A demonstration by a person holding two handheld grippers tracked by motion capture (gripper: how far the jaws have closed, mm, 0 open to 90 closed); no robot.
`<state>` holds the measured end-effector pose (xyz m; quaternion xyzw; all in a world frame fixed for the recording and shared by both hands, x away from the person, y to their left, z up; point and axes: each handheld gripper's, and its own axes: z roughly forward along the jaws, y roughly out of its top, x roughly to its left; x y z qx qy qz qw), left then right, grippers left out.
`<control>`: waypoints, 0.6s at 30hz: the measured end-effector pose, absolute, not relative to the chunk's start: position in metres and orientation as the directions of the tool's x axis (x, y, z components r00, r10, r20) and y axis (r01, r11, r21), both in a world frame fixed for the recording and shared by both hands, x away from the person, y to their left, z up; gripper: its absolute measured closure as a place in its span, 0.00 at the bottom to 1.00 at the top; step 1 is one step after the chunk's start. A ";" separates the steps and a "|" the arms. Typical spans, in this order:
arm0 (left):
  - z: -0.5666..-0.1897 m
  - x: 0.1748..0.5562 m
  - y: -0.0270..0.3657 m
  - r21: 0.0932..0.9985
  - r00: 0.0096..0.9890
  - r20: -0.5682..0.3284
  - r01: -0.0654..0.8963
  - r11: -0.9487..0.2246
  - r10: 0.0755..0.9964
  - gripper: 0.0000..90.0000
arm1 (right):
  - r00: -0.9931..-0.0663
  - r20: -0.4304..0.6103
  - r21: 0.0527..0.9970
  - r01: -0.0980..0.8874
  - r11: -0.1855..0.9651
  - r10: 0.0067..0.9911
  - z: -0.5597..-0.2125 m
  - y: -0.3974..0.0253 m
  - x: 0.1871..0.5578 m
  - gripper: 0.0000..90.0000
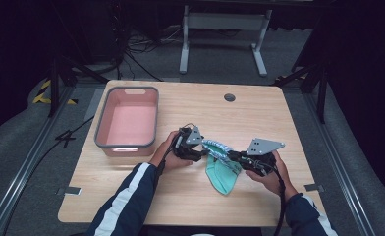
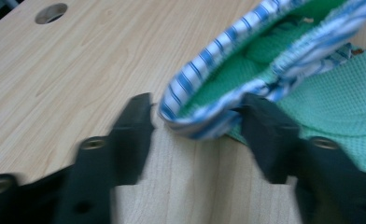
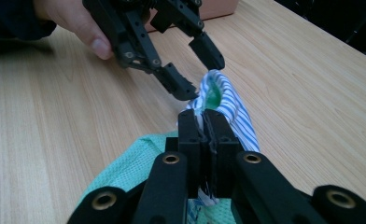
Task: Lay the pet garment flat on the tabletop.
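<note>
The striped cuff (image 3: 228, 105) of the green sock (image 1: 222, 173) is pinched by the right gripper (image 3: 208, 122) so that it is presented to the left gripper (image 2: 195, 119), whose fingers (image 2: 134, 123) are spread around its edge.

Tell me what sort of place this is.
Probably a lab or studio set up for recording: a wooden table ringed by dark curtains, cables on the grey floor, metal floor rails, and a pink bin as a prop.

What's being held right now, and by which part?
The right gripper pinches the green sock by its blue-striped cuff; the left gripper is open, holding nothing.
</note>
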<state>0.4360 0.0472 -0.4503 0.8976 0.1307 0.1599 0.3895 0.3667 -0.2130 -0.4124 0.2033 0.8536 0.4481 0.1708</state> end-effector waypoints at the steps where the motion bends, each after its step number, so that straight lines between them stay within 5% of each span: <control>1: -0.450 0.437 0.047 0.741 0.917 0.186 0.105 -0.664 0.352 0.60 | -0.859 -0.109 0.835 0.194 0.516 0.500 -0.412 -0.213 0.367 0.96; 6: -0.451 0.439 0.046 0.751 0.915 0.174 0.116 -0.651 0.364 0.95 | -0.857 -0.114 0.837 0.190 0.514 0.503 -0.412 -0.215 0.367 0.96; 18: -0.443 0.436 0.047 0.742 0.916 0.185 0.108 -0.662 0.356 1.00 | -0.840 -0.118 0.844 0.196 0.498 0.530 -0.410 -0.221 0.368 0.96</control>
